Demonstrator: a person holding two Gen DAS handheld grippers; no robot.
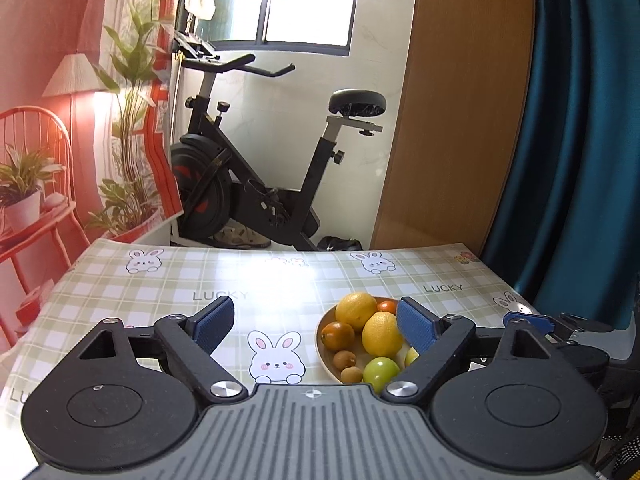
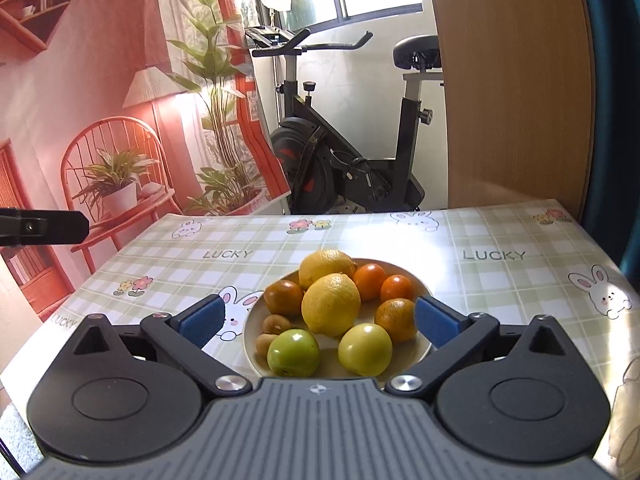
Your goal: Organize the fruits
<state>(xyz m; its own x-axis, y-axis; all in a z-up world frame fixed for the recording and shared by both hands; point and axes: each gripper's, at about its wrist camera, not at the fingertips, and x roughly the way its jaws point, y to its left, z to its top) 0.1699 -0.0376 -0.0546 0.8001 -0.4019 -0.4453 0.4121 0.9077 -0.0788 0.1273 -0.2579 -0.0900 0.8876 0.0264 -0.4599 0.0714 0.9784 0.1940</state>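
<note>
A beige plate (image 2: 421,350) of mixed fruit sits on the checked tablecloth. It holds two lemons (image 2: 330,304), several oranges (image 2: 396,318), two green apples (image 2: 293,352) and small brown fruits (image 2: 276,324). My right gripper (image 2: 318,326) is open and empty, hovering just before the plate with the fruit between its blue pads. In the left wrist view the same plate (image 1: 325,354) lies at the right. My left gripper (image 1: 314,326) is open and empty, its right pad (image 1: 416,326) in front of a lemon (image 1: 382,332).
The table (image 2: 500,280) carries a green checked cloth with rabbits and "LUCKY" print. An exercise bike (image 1: 256,176) stands behind its far edge. A wooden panel (image 1: 460,120) and a teal curtain (image 1: 580,140) are at the right, a printed backdrop (image 2: 100,120) at the left.
</note>
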